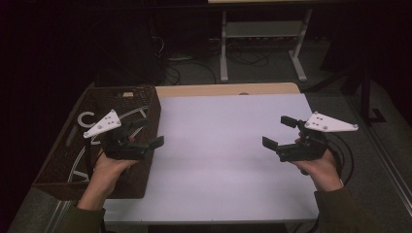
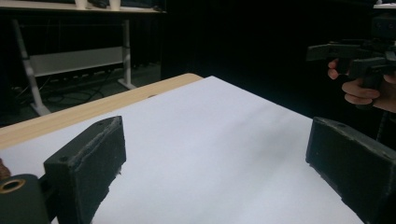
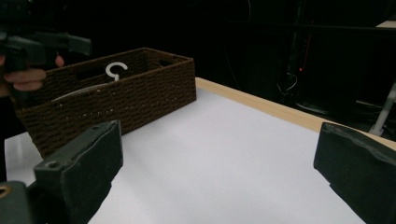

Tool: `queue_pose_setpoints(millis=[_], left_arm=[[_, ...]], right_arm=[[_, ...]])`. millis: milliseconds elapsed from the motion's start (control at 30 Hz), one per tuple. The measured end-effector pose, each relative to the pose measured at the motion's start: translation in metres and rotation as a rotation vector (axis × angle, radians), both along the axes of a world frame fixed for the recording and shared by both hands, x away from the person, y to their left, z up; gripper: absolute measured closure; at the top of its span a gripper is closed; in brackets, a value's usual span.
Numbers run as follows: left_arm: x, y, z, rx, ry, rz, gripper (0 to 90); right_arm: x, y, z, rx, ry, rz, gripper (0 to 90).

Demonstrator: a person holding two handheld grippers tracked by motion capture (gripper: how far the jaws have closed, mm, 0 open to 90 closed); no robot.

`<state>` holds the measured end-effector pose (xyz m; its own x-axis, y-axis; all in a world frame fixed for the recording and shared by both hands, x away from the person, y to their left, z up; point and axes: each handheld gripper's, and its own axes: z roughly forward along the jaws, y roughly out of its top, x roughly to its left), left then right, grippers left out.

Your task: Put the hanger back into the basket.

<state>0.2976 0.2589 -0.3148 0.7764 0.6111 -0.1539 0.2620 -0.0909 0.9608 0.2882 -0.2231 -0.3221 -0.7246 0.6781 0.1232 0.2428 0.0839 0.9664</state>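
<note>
A brown wicker basket [image 1: 145, 104] stands on the left side of the table and holds white hangers [image 1: 90, 121]. My left gripper [image 1: 150, 132] hovers at the basket's right wall, jaws wide apart and pointing right, nothing between them. My right gripper [image 1: 277, 131] is held over the table's right side, open and empty, pointing left. In the left gripper view my own jaws [image 2: 219, 158] frame bare white table, with the right gripper [image 2: 355, 56] far off. In the right gripper view my open right gripper [image 3: 219, 163] faces the basket [image 3: 116, 98], a hanger hook [image 3: 116, 70] and the left gripper [image 3: 42, 46].
The table has a white surface [image 1: 218, 155] with a wooden strip [image 1: 228, 90] along its far edge. Beyond it a white-legged desk frame [image 1: 262, 43] and cables [image 1: 189, 68] lie on a dark floor. A black cable [image 1: 347, 160] trails from the right gripper.
</note>
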Motion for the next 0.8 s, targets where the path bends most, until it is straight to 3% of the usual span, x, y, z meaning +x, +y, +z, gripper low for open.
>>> queue_pose_setpoints(millis=[400,800], left_arm=[[0.0,-0.002,-0.013,-0.034,-0.017,0.021,1.2],[0.0,-0.001,-0.013,-0.046,-0.022,0.016,1.2]], right_arm=[[0.001,-0.002,0.002,0.03,-0.023,0.008,0.8],[0.001,-0.001,0.002,0.026,-0.024,0.009,0.8]])
